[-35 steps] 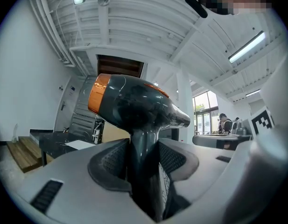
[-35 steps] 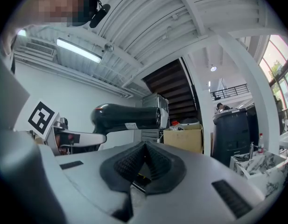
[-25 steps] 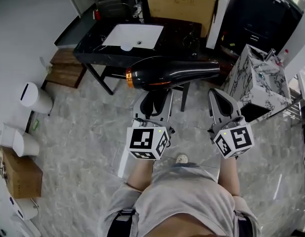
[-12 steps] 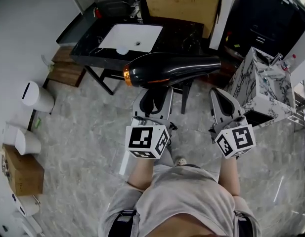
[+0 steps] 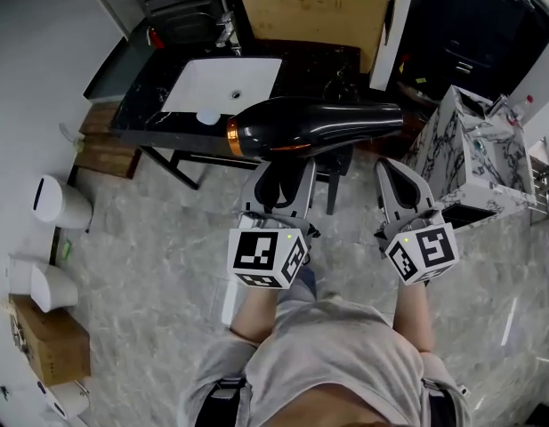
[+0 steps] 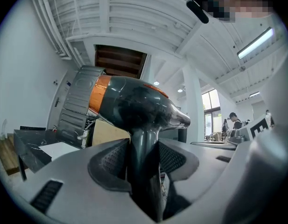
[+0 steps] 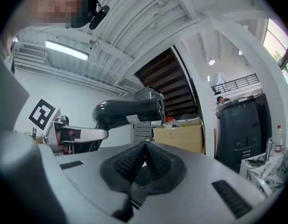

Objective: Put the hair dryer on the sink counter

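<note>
- Left gripper (image 6: 143, 158): jaws clamped on the handle of the hair dryer (image 5: 314, 127), ribbed pads pressing it from both sides. Handle runs down between the jaws; body sits crosswise on top of them.
- Right gripper (image 7: 144, 158): jaws closed pad to pad, nothing between them. It carries no load.
- Hair dryer is in the air, not resting on anything. Long axis lies left to right, roughly parallel to the front edge of the sink counter (image 5: 320, 64).
- Orange-ringed end points toward the counter's basin (image 5: 225, 85) side; dark end points toward the counter's right end.
- In the head view the dryer's body overlaps the counter's front edge. Height above the counter cannot be read from these views.
- Key relation: the counter lies ahead of the left jaws, beyond the dryer. Judgement: the move needed is forward, then down, onto the bare black top right of the basin.
- Left gripper faces the counter's front edge; right gripper sits beside it, nearer the counter's right end.
- Risk (judgement): the top-heavy body may roll on its round side once released.
</note>
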{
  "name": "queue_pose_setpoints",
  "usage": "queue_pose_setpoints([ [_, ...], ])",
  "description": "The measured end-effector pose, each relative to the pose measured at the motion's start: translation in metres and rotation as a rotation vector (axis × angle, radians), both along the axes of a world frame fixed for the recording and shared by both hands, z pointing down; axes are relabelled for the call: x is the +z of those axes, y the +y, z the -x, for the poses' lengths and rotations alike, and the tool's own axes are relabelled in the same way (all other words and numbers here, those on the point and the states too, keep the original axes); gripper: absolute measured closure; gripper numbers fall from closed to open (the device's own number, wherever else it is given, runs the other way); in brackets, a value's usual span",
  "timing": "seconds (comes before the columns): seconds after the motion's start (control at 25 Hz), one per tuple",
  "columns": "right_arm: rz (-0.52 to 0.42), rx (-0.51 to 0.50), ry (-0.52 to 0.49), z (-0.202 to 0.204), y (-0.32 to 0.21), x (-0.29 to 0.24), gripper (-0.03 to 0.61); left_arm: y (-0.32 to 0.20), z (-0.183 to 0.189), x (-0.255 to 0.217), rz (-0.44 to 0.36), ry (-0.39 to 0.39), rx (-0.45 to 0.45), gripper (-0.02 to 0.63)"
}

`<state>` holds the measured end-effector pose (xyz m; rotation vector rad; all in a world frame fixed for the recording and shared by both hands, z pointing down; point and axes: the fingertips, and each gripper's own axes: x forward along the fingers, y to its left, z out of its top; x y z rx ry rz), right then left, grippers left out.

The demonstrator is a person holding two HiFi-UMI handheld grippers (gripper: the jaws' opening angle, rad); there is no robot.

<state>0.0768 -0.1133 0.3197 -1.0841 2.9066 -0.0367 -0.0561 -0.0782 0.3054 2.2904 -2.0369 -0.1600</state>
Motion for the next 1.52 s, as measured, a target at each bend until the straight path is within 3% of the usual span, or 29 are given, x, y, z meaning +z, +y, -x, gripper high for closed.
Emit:
queue_pose_setpoints([
  [0.48, -0.002, 0.151, -0.002, 0.046, -0.07, -0.005, 0.569, -0.093, 0.048, -0.007, 0.003, -0.003, 0.166, 0.42],
  [0.88, 0.005, 0.283, -0.003, 0.058, -0.096, 0.008, 0.569, -0.141, 0.067, 0.0, 0.002, 0.006, 0.289, 0.42],
  [1.52, 0.034, 0.339, -0.027, 0.055, -0.159, 0.015, 0.569, -0.214, 0.067, 0.009, 0.046, -0.002, 0.337, 0.42],
])
